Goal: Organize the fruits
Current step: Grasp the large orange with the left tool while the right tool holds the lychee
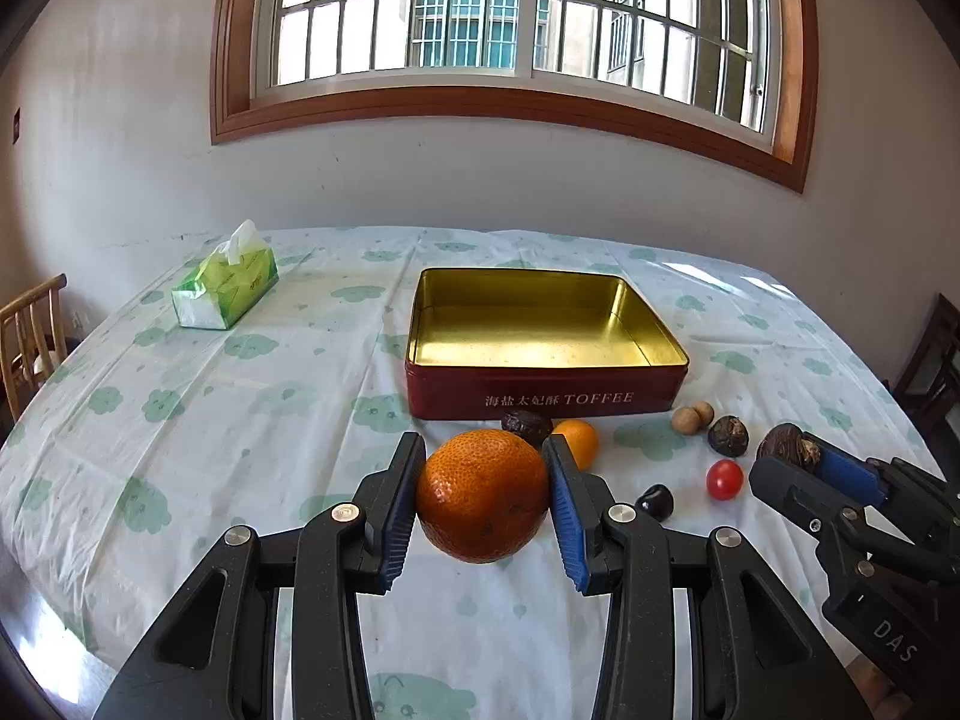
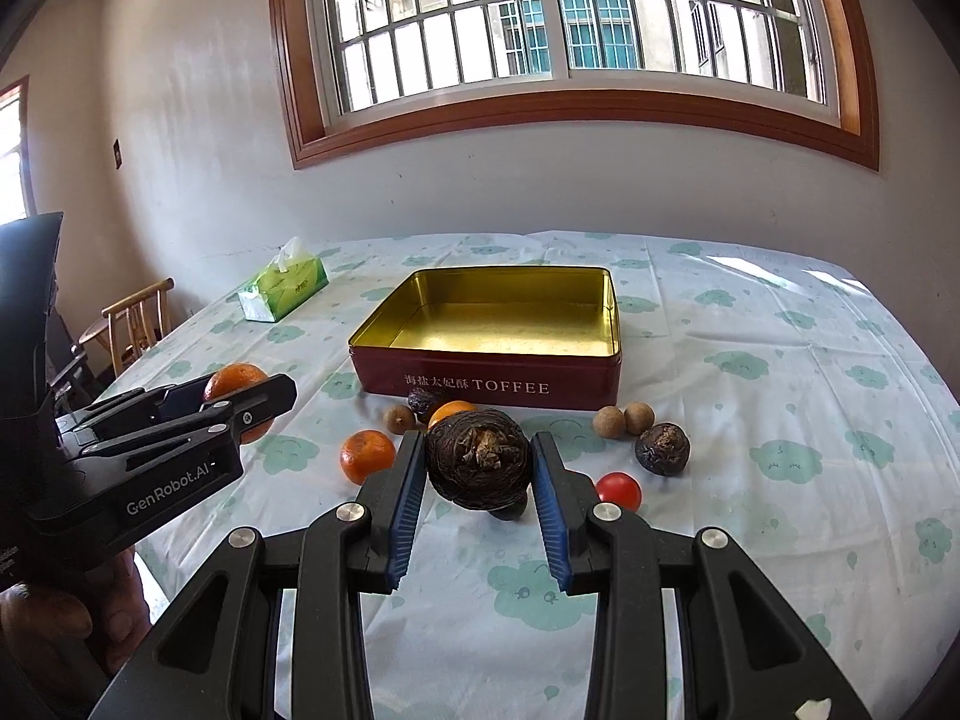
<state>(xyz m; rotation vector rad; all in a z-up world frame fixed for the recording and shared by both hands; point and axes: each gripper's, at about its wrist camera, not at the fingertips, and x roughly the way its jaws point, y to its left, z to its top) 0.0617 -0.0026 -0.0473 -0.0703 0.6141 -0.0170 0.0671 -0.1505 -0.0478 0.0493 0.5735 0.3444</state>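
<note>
My left gripper jaws clamp the firm, dimpled orange mandarin across its middle; my right gripper jaws pinch the hard dark-brown water chestnut likewise, both light

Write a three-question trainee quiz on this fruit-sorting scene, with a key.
1. True or false: the toffee tin already holds fruit.
2. What does the left gripper hold? A) a cherry tomato B) an orange C) a tissue pack
3. Fill in: the right gripper has its jaws shut on a dark brown ____.

Key
1. False: its gold inside is bare.
2. B: the jaws clamp the large orange; the cherry tomato lies on the tablecloth, and the tissue pack sits far left of the tin.
3. Water chestnut, as far as its look tells.
</note>
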